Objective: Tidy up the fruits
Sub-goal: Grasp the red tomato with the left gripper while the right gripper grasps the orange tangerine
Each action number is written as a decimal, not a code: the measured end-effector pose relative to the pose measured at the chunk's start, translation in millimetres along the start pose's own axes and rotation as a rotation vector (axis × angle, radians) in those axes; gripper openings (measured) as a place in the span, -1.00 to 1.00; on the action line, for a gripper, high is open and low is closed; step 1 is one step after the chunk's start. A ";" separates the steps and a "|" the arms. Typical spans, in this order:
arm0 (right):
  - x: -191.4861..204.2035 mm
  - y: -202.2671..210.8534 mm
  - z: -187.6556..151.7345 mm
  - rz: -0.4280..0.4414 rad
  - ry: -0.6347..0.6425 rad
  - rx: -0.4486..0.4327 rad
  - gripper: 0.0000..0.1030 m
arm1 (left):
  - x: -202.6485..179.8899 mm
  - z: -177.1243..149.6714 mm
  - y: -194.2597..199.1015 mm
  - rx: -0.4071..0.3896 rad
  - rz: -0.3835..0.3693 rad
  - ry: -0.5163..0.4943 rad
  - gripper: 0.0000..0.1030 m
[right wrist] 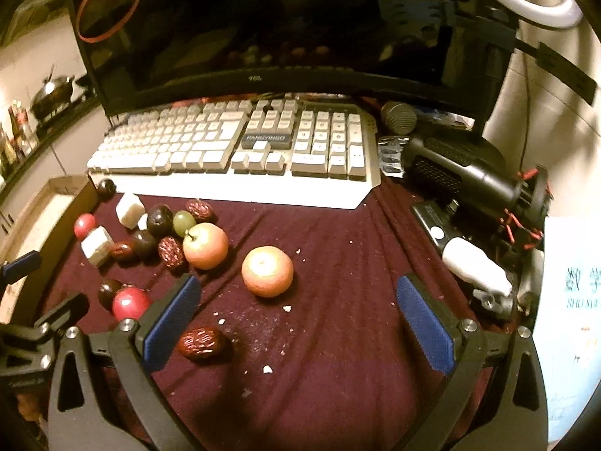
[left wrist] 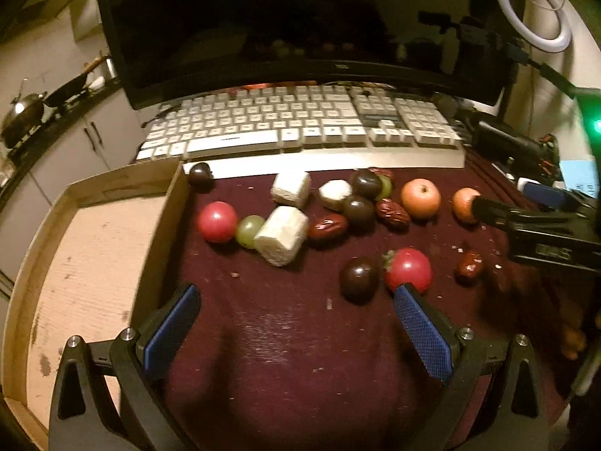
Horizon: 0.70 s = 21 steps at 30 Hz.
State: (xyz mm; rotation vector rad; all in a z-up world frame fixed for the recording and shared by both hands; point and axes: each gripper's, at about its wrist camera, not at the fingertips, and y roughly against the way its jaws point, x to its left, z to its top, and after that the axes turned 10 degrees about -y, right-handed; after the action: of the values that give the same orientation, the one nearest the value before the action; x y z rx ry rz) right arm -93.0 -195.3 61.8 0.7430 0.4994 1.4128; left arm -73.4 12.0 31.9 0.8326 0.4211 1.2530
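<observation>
Fruits lie scattered on a dark red cloth [left wrist: 285,338]. In the left wrist view I see a red tomato [left wrist: 217,221], a green grape [left wrist: 249,230], white blocks [left wrist: 281,235], dark plums [left wrist: 358,276], red dates [left wrist: 326,226], a second tomato [left wrist: 407,268], an apple [left wrist: 420,198] and an orange [left wrist: 465,205]. My left gripper [left wrist: 296,293] is open, low over bare cloth, its right pad just before the second tomato. My right gripper [right wrist: 298,289] is open with the orange [right wrist: 267,271] just ahead between its fingers. A date [right wrist: 201,344] lies by its left finger.
An empty cardboard box [left wrist: 94,263] sits at the left edge of the cloth. A white keyboard [left wrist: 300,127] and a dark monitor [left wrist: 300,18] stand behind the fruit. A microphone [right wrist: 400,116], black tools [right wrist: 469,176] and a white bottle [right wrist: 473,265] crowd the right side.
</observation>
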 end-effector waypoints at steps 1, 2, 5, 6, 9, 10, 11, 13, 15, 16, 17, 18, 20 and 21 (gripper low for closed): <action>1.6 -4.2 1.8 -0.008 0.006 0.006 1.00 | -2.2 1.6 -0.7 -0.001 0.000 -0.009 0.99; 3.3 -10.4 4.3 -0.017 0.016 0.025 1.00 | -4.9 3.0 -1.5 -0.001 0.000 -0.022 0.99; 4.7 -24.4 9.4 0.002 0.025 0.093 0.84 | -11.1 5.3 -4.3 0.013 -0.020 -0.043 0.99; 5.0 -28.2 10.0 0.007 0.025 0.111 0.74 | -13.1 6.1 -4.8 0.016 -0.034 -0.046 0.99; 4.6 -41.5 7.8 0.014 0.023 0.165 0.41 | -22.2 11.5 -7.3 0.016 -0.062 -0.070 0.99; 4.3 -39.8 8.1 0.013 0.028 0.144 0.34 | -27.3 14.8 -8.9 0.013 -0.064 -0.089 0.98; 2.8 -39.5 8.8 0.021 0.025 0.148 0.27 | -31.0 17.4 -10.1 0.009 -0.068 -0.106 0.95; -0.7 -38.3 10.2 0.044 0.007 0.137 0.14 | -36.6 22.2 -13.6 0.005 -0.081 -0.139 0.74; -5.7 -37.7 11.9 0.063 -0.016 0.133 0.04 | -42.3 28.2 -20.6 0.015 -0.101 -0.175 0.53; -10.6 -37.0 13.1 0.085 -0.037 0.133 0.01 | -43.6 29.5 -23.1 0.019 -0.111 -0.187 0.40; -13.1 -38.4 14.2 0.100 -0.051 0.132 0.01 | -44.8 30.2 -26.8 0.029 -0.121 -0.201 0.36; -15.5 -38.9 15.2 0.112 -0.060 0.132 0.00 | -45.2 29.7 -28.5 0.033 -0.132 -0.206 0.33; -18.4 -38.4 15.0 0.130 -0.077 0.132 -0.01 | -49.0 28.4 -31.9 0.038 -0.165 -0.229 0.23; -17.3 -39.1 15.5 0.132 -0.078 0.132 -0.01 | -52.0 27.9 -33.3 0.036 -0.166 -0.248 0.22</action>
State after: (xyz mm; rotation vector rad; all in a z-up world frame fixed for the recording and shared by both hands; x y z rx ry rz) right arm -56.8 -214.8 42.2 0.9484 0.4931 1.4769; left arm -47.2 -48.7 17.0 0.9512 0.3068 0.9777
